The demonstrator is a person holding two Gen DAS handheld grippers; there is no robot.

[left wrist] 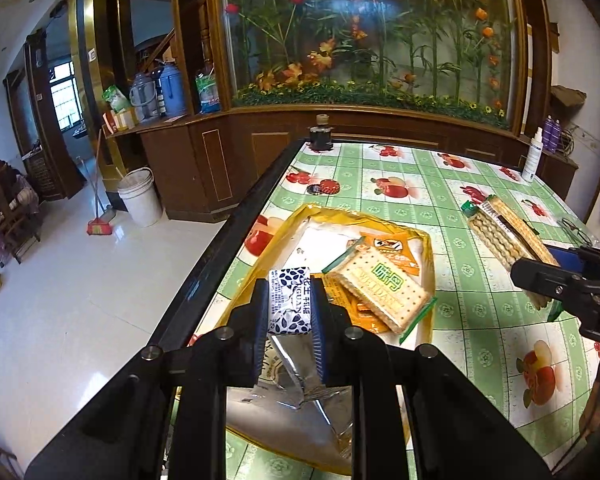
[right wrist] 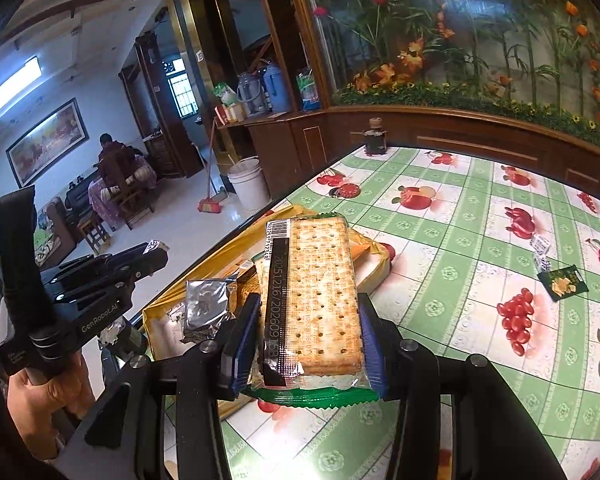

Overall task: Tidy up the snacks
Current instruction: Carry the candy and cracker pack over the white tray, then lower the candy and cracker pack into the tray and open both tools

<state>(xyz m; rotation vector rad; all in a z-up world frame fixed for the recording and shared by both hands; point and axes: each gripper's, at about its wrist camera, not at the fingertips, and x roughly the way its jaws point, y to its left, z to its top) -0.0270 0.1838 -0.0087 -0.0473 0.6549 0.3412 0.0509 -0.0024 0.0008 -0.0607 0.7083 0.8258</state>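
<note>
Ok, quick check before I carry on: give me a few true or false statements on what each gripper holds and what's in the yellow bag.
1. The left gripper is shut on a small blue-and-white patterned snack packet. True.
2. The right gripper is empty. False: it grips a clear-wrapped rectangular cracker pack with green ends.
3. The open yellow plastic bag already holds a green-lettered cracker pack. True.
4. The table has a plain white cloth. False: the green checked fruit-print tablecloth covers it.
5. A dark lidded jar stands at the table's far corner. True.
</note>
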